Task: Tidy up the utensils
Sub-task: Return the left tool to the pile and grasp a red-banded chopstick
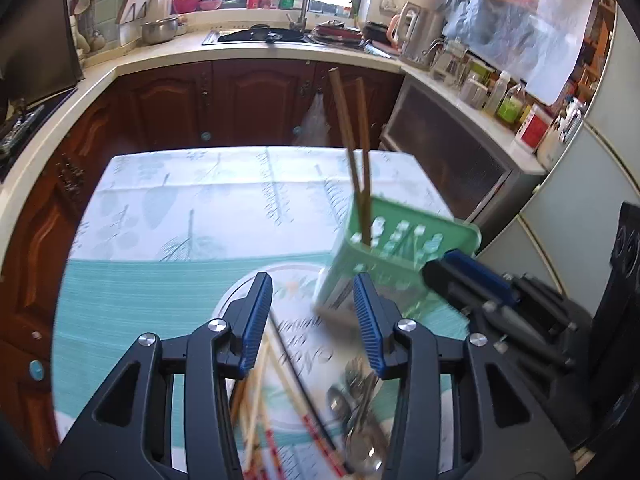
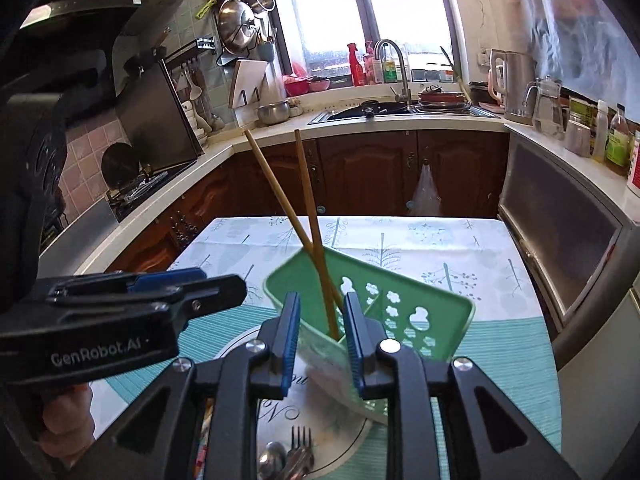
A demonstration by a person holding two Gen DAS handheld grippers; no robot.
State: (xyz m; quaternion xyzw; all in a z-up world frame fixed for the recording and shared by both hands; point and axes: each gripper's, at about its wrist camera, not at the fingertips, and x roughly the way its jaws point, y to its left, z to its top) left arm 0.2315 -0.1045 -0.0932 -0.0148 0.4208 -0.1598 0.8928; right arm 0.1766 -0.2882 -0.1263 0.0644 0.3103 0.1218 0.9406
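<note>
A green perforated utensil basket (image 1: 396, 256) (image 2: 404, 316) stands tilted on the table, with two brown chopsticks (image 1: 356, 168) (image 2: 312, 232) sticking up out of it. My right gripper (image 2: 322, 340) is shut on the basket's near wall; it also shows in the left wrist view (image 1: 472, 276). My left gripper (image 1: 314, 320) is open and empty above a white plate (image 1: 296, 320) holding loose chopsticks (image 1: 256, 396), spoons (image 1: 356, 412) and a fork (image 2: 300, 452). The left gripper shows in the right wrist view (image 2: 224, 288), left of the basket.
The table has a leaf-print cloth (image 1: 224, 200) and a teal placemat (image 1: 140, 296). Dark wood cabinets (image 1: 256, 100), a sink counter (image 1: 260, 36) and a side counter with bottles (image 1: 496, 96) surround it. A stove (image 2: 136, 192) is at left.
</note>
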